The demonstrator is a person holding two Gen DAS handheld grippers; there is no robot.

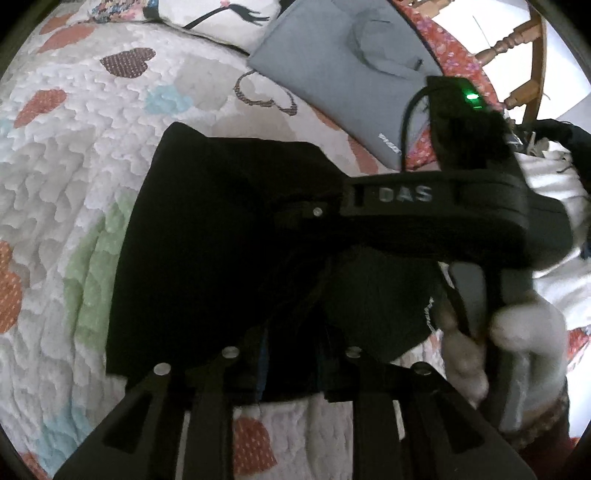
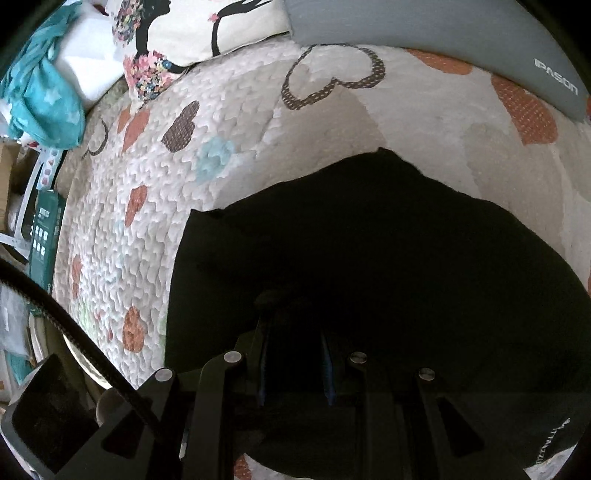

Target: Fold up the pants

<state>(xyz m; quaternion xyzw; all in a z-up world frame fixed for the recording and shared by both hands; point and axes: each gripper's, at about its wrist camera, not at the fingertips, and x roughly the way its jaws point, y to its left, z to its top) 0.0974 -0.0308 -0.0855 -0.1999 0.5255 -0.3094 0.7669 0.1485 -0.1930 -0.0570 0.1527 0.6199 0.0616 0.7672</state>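
The black pants [image 1: 221, 229] lie folded on a quilted bedspread with heart patches [image 1: 55, 184]. In the left wrist view my left gripper [image 1: 291, 332] sits low over the near edge of the pants; its dark fingers blend into the cloth, so its state is unclear. The right gripper's body, marked "DAS" [image 1: 424, 195], crosses over the pants from the right, held by a white-gloved hand [image 1: 517, 332]. In the right wrist view the pants [image 2: 369, 258] fill the lower middle, and my right gripper [image 2: 295, 354] has its fingers close together over the dark cloth.
A grey laptop sleeve [image 1: 343, 70] lies on the bed beyond the pants, also seen in the right wrist view [image 2: 443, 37]. A printed pillow [image 2: 184, 33] and teal cloth [image 2: 44, 99] sit at the far left. A wooden chair [image 1: 524, 55] stands past the bed.
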